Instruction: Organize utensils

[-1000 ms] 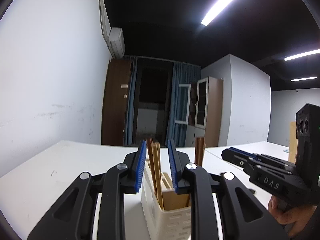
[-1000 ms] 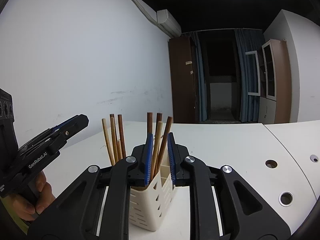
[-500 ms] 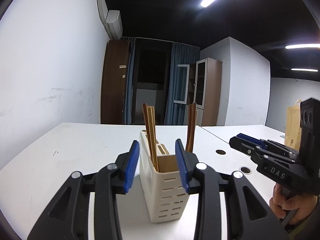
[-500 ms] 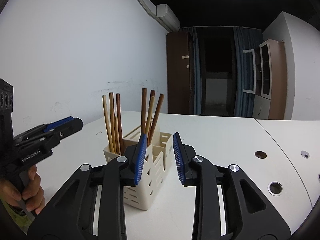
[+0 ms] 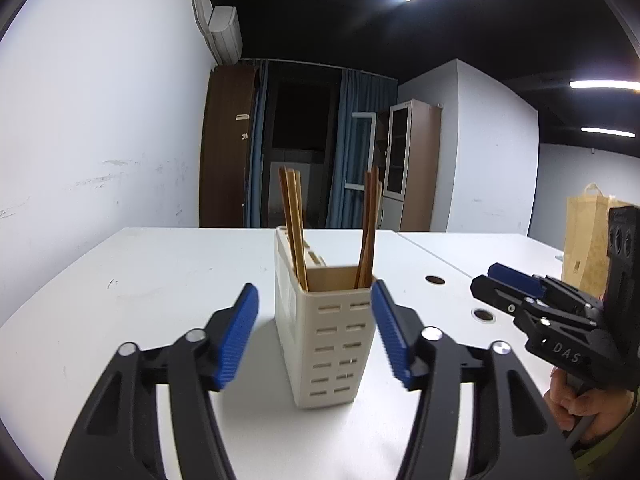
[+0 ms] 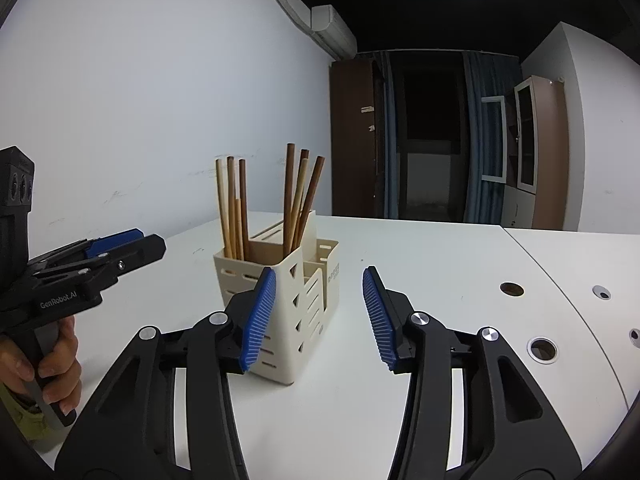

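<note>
A cream slotted utensil caddy (image 6: 280, 300) stands upright on the white worktop (image 6: 440, 280), holding two bunches of wooden chopsticks (image 6: 232, 208), three lighter ones in one compartment and four darker ones in another. The left tongs (image 5: 314, 336) and right tongs (image 6: 318, 316) point nearly level at it from either side. Both have just been opening and now gape wide, gripping nothing.
</note>
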`<state>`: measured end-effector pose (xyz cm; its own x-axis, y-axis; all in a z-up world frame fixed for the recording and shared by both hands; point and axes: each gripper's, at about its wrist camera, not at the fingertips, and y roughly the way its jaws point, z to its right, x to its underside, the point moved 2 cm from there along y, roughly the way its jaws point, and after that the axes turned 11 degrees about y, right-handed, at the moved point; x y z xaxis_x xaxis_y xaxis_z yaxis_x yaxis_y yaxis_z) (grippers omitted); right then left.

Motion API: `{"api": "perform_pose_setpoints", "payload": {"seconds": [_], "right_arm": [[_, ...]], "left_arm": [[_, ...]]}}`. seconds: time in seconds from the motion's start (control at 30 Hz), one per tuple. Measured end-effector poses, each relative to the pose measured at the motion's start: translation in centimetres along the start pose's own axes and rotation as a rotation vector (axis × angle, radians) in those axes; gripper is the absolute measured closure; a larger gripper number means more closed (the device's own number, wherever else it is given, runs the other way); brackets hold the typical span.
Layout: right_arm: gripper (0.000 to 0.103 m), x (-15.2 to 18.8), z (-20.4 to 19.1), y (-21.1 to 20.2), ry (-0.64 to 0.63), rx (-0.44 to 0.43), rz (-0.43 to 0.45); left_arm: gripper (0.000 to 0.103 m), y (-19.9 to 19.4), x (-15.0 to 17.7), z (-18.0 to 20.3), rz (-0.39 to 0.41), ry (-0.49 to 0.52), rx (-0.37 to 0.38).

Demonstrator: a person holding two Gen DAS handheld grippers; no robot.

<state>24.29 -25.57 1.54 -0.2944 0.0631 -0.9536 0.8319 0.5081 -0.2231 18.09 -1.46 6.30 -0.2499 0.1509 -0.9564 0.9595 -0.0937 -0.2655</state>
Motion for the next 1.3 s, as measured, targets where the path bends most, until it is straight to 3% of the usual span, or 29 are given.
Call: {"api": "perform_pose_setpoints", "payload": {"seconds": [0.37,1.13,1.3], "right_arm": [[0.044,3.8,-0.2,-1.8,-0.02,0.004,-0.047],[0.009,7.0,-0.5,-5.8,-0.047,-0.021,-0.03],[0.009,7.5,-0.5,-6.0,-0.044,-0.028,-0.033]], "left_arm": [[0.029,-2.1,2.3,0.4,-0.024,0.011,-0.028],[0.01,-5.2,6.7,1.8,-0.095,0.023,-0.038],[0.006,-5.8,7.1,1.3,-0.086,-0.004,-0.037]]}}
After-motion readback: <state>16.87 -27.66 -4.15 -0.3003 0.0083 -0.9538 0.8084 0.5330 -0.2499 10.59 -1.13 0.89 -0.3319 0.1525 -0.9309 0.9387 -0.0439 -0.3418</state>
